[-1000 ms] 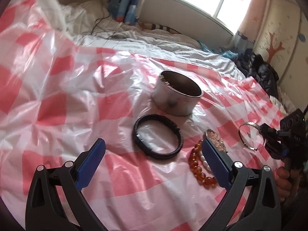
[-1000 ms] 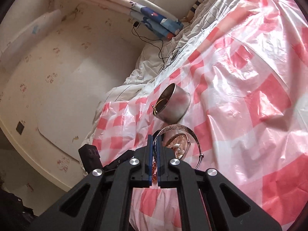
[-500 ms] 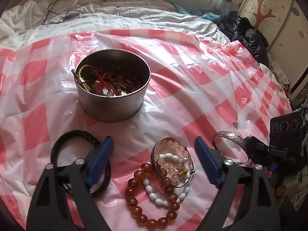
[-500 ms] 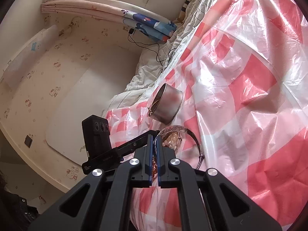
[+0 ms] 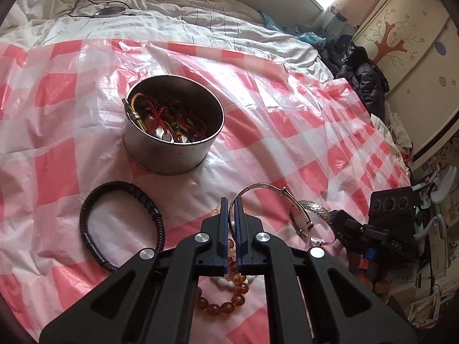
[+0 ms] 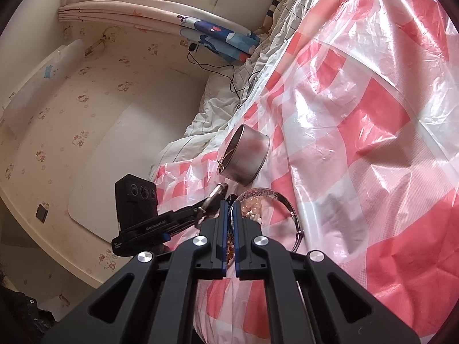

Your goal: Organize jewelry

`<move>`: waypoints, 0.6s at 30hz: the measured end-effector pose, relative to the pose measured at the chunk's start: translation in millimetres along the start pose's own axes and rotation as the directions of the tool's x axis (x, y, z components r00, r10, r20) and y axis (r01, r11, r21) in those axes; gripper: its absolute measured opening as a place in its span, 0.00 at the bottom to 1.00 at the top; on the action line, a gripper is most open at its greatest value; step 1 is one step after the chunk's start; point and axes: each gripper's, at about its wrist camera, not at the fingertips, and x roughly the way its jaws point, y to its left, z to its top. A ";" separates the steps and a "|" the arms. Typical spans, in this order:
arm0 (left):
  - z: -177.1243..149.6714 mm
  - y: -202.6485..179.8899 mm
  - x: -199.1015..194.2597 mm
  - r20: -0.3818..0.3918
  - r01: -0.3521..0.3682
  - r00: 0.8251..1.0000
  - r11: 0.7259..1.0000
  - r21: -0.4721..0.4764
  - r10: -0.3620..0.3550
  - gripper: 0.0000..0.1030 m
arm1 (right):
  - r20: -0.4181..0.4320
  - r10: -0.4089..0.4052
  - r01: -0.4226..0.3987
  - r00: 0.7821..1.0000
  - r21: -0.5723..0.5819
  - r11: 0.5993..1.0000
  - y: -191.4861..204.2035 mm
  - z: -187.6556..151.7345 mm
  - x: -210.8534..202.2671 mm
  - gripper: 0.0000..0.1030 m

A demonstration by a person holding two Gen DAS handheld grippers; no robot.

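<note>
Now my left gripper (image 5: 231,212) and right gripper (image 5: 334,220) (lettering unreadable) both clench the silver bangle (image 5: 259,187) near the tin (image 5: 172,126).

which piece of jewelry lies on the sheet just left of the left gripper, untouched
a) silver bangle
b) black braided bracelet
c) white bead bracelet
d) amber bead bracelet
b: in the left wrist view the black braided bracelet lies flat on the checked sheet, apart from the left gripper, in front of the tin.
</note>
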 end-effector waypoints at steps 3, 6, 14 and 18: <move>3.0 2.4 -17.3 0.023 -0.022 0.999 1.000 0.005 0.022 0.03 | 0.002 0.014 -0.014 1.000 0.019 1.000 -0.8 1.0 -1.3 0.05; 4.8 7.7 -28.3 0.031 -0.048 0.998 0.999 0.006 0.048 0.03 | 0.017 0.058 -0.059 0.998 0.041 0.997 -1.1 0.8 -4.4 0.04; 1.9 29.1 -42.0 0.042 -0.063 0.997 0.998 -0.028 0.064 0.03 | -0.054 -0.117 0.109 0.992 -0.128 0.986 33.8 3.1 5.1 0.05; -3.5 35.7 -41.0 0.038 -0.068 0.997 0.997 -0.034 0.070 0.04 | -0.115 -0.306 0.244 0.945 -0.374 0.895 69.1 -4.3 23.4 0.55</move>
